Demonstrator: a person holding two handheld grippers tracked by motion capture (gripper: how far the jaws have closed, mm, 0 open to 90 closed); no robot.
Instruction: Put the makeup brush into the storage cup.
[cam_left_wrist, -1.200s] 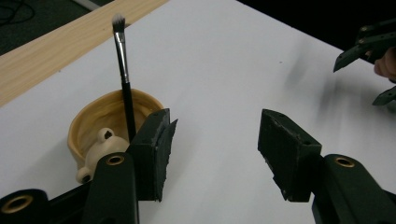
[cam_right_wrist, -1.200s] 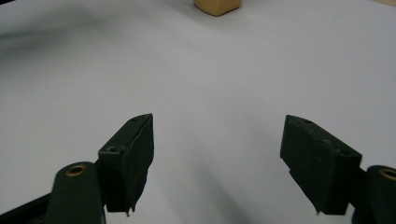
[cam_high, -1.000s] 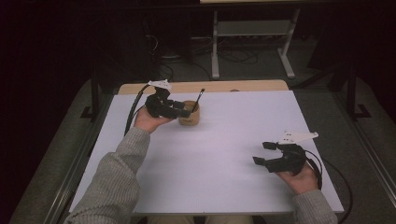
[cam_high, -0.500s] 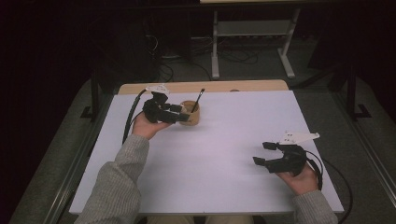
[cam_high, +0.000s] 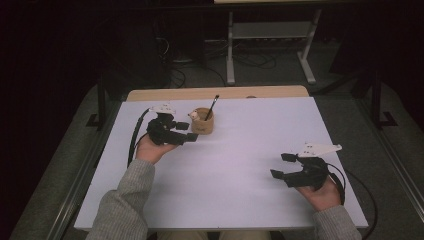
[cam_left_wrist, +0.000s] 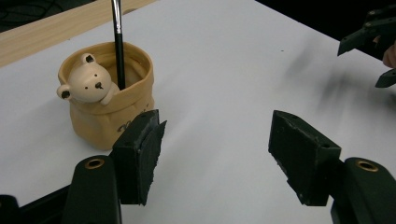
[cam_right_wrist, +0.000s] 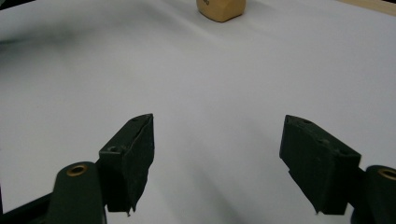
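Note:
A tan pot (cam_high: 202, 121) with a small bear figure (cam_left_wrist: 86, 84) on its rim stands upright at the back of the white table, a black brush (cam_left_wrist: 117, 42) standing in it. My left gripper (cam_high: 187, 131) sits just to the near left of the pot. Its jaws have just been opening and stand apart with nothing between them. In the left gripper view the pot (cam_left_wrist: 105, 112) is just beyond the left fingertip (cam_left_wrist: 140, 154). My right gripper (cam_high: 280, 165) rests open near the front right, empty, pointing across the table toward the pot (cam_right_wrist: 220, 8).
The white table top (cam_high: 240, 150) has a wooden strip (cam_high: 215, 93) along its far edge. Dark floor, cables and a metal stand (cam_high: 270, 35) lie beyond it. Black cables trail from both grippers.
My left gripper has drawn back from the pot toward the near side, and its jaws stand wider. The pot and the right gripper have stayed put.

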